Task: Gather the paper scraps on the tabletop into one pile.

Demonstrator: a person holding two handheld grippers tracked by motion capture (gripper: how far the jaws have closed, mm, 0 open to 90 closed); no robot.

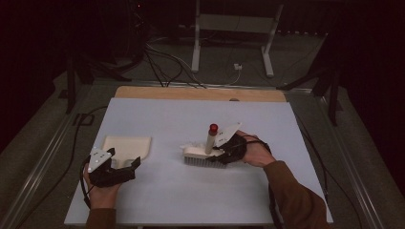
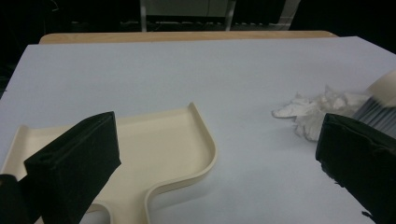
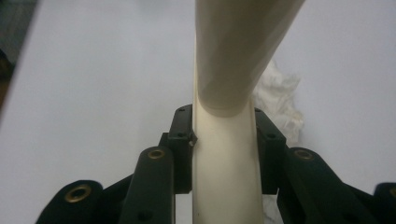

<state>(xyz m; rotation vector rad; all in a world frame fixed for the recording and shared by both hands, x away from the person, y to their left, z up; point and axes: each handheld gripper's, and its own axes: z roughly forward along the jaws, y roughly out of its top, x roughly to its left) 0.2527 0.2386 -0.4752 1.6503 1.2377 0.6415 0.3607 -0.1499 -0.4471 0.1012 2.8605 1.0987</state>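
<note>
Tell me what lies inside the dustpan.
Nothing shows in the cream dustpan; its tray looks bare. The left gripper jaw covers its near left part. The crumpled paper lies apart, by the brush.

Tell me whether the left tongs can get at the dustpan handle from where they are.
Probably yes: the left tongs stand open right at the dustpan, its handle between the jaws, with nothing in the way.
</note>
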